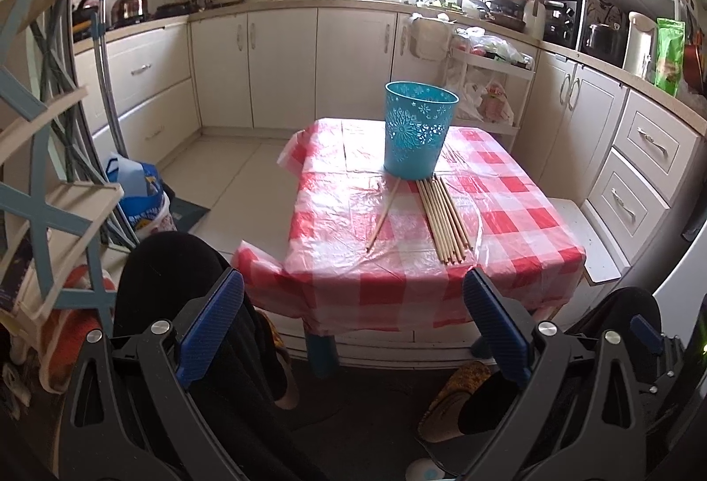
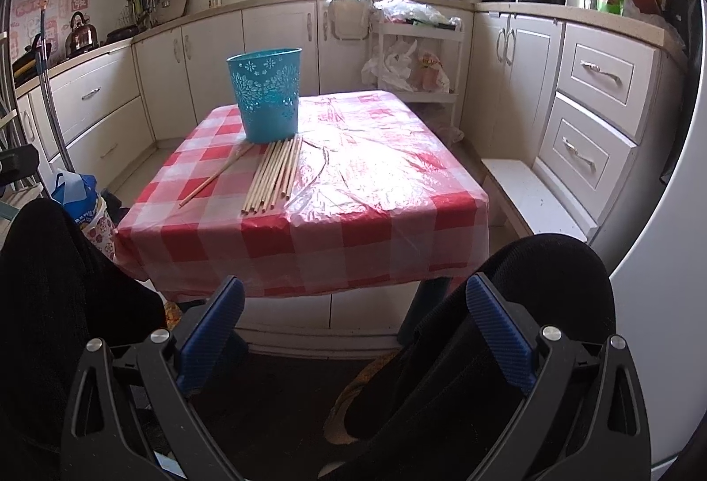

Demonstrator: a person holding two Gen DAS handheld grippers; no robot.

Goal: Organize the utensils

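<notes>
Wooden chopsticks, pale and long, are the work here: a bundle of them (image 1: 442, 215) lies flat on the small table under a red-and-white checked plastic cloth (image 1: 508, 215), their far ends touching the foot of the teal perforated plastic bucket (image 1: 417, 129). One stray wooden chopstick (image 1: 383, 214) lies slanted just left of the bundle, its far tip also at the bucket's base.

Nothing has been picked up, so the task looks to be at its very start. The left claw (image 1: 353, 330) and the right claw (image 2: 353, 335) both hang below the table's near edge, over the person's dark-clothed knees, each with its blue-padded fingers spread wide and empty.

The likely next move is to bring one claw up over the near edge and down onto the near ends of the sticks, narrowing the fingers across a thin, flat-lying stick, then tilting it upright into the bucket's open top. The stray stick is probably the easier first grasp, since it lies apart from the rest.

Room is generous to the right of the bucket, where the cloth lies bare. The near ends of the bundle stop short of the near edge. The glossy, wrinkled cloth may slide or bunch under a dragging finger, and the light bucket may tip if knocked.
</notes>
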